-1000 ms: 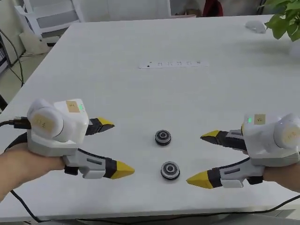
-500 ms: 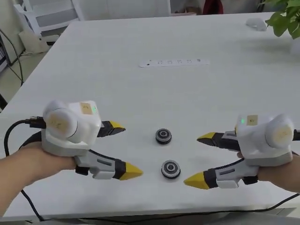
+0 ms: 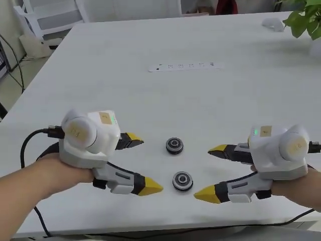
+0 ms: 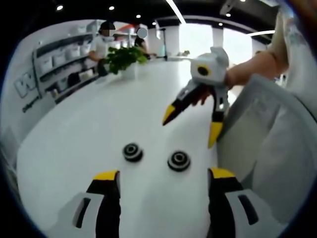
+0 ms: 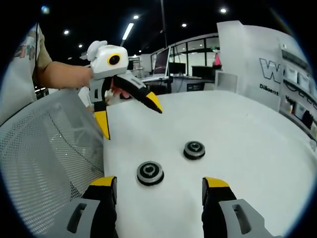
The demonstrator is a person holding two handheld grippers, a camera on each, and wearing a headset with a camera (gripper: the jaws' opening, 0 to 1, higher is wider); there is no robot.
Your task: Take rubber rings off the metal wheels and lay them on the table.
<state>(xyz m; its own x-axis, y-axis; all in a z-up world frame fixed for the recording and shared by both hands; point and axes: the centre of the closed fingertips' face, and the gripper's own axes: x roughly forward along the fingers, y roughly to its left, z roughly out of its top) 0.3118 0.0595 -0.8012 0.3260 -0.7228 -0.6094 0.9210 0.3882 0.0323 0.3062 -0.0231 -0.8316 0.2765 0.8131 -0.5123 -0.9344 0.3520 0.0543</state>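
Observation:
Two small metal wheels with black rubber rings lie flat on the white table: the near wheel (image 3: 182, 181) (image 4: 179, 160) (image 5: 150, 172) and the far wheel (image 3: 174, 145) (image 4: 132, 151) (image 5: 194, 149). My left gripper (image 3: 144, 163) (image 4: 161, 177) (image 5: 130, 114) is open just left of them, nothing between its yellow-tipped jaws. My right gripper (image 3: 209, 171) (image 5: 158, 184) (image 4: 190, 126) is open just right of them, also holding nothing. Both grippers point inward at the wheels, close to the near one without touching it.
A white power strip (image 3: 181, 66) lies flat farther back on the table (image 3: 125, 85). A green plant (image 3: 303, 20) stands at the far right corner. The table's front edge runs just below the grippers. A mesh chair back (image 5: 44, 163) stands close by.
Both grippers have moved inward toward the two wheels, the left one to the right and the right one to the left. The wheels lie where they were.

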